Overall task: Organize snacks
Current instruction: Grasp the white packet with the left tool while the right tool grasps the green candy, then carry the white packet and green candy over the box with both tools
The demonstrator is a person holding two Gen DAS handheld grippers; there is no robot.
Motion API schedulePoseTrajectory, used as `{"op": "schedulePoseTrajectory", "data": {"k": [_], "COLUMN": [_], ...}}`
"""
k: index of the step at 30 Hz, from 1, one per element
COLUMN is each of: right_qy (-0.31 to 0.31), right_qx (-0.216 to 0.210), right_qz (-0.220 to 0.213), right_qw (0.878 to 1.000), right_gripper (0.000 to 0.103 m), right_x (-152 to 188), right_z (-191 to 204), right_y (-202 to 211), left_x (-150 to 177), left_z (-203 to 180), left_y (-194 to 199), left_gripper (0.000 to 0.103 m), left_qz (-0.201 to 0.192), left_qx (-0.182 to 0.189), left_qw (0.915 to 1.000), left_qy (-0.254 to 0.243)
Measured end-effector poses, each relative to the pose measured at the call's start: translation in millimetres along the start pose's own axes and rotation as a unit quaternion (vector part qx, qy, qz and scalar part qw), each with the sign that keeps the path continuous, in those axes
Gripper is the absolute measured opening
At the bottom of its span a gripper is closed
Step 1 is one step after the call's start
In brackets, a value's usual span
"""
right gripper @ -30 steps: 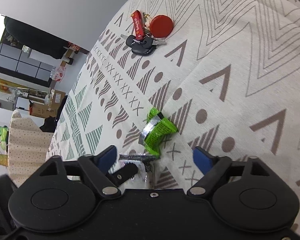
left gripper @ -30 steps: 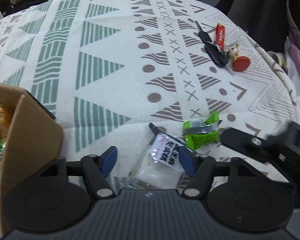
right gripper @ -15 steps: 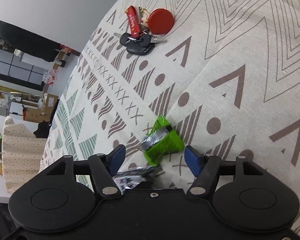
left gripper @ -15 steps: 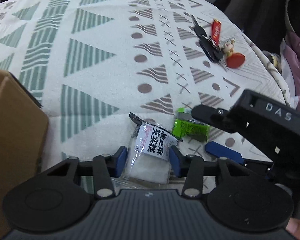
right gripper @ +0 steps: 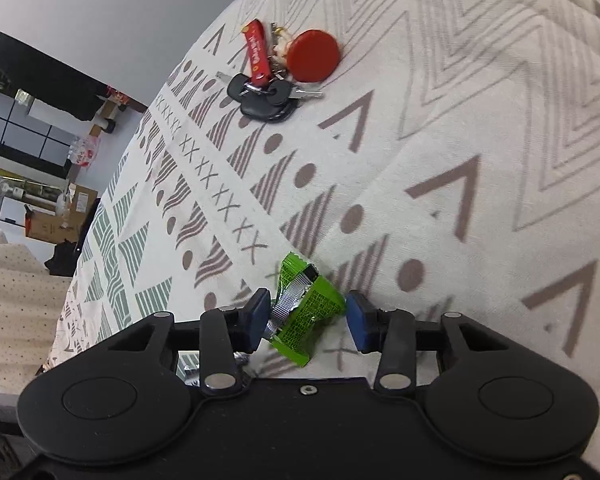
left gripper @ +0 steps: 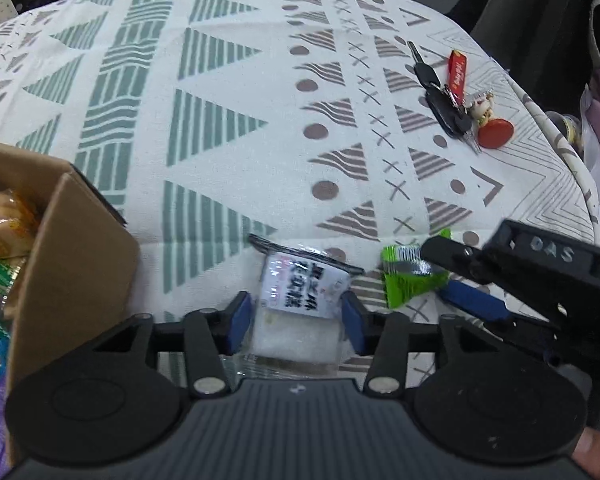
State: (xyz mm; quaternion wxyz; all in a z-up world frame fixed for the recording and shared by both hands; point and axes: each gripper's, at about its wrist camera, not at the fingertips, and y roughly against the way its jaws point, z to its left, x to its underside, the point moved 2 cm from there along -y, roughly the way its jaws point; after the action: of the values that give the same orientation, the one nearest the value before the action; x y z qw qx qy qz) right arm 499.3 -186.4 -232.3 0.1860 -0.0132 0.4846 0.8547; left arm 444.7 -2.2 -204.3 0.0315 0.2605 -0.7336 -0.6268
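Observation:
A clear snack packet [left gripper: 300,300] with a white printed label lies on the patterned tablecloth [left gripper: 220,80], close to the camera. My left gripper [left gripper: 297,320] is shut on it, a blue pad pressing each side. Just to its right sits a small green snack packet [left gripper: 408,280] with a silver band. In the right wrist view that green packet [right gripper: 312,312] is squeezed between the blue pads of my right gripper [right gripper: 308,316]. From the left wrist view the right gripper [left gripper: 438,272] reaches in from the right edge.
An open cardboard box [left gripper: 72,240] holding several snacks stands at the left, beside the left gripper. A bunch of keys [left gripper: 444,96] with a red tag and a red round charm [left gripper: 496,134] lies farther back on the right, near the table's edge [left gripper: 572,168].
Both grippers moved down over their packets and their fingers narrowed from wide open until the pads touch the packets. The right gripper came in beside the left one.

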Motion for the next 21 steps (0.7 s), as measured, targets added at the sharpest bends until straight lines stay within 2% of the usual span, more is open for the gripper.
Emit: {"op": "schedulePoseTrajectory", "data": {"k": [7,10,12,21], "right_qy": [-0.009,-0.007,-0.006,0.002], "right_qx": [0.004,0.002,0.0,-0.018], "right_qz": [-0.002,-0.001,-0.001,-0.004], "right_qw": [1.0,1.0,1.0,1.0], "right_gripper": [0.039,0.039,0.039,0.039], "right_x": [7,11,14,24], "right_z": [-22,-25,-25,-8], "right_y": [22,30,34,51], "left_x": [9,12,13,11], "left_z": [-9,-11,-11,3], "left_y": [-11,-12,-12,13], "left_gripper": [0.058,0.057,0.048,0.045], "left_qz": [0.004,-0.009,-0.012,-0.018], "left_qx": [-0.011,-0.02,-0.03,-0.021], "left_qw": [0.9999,0.9995,0.9993,0.9996], "left_qy": [-0.013,-0.023,-0.019,0.008]}}
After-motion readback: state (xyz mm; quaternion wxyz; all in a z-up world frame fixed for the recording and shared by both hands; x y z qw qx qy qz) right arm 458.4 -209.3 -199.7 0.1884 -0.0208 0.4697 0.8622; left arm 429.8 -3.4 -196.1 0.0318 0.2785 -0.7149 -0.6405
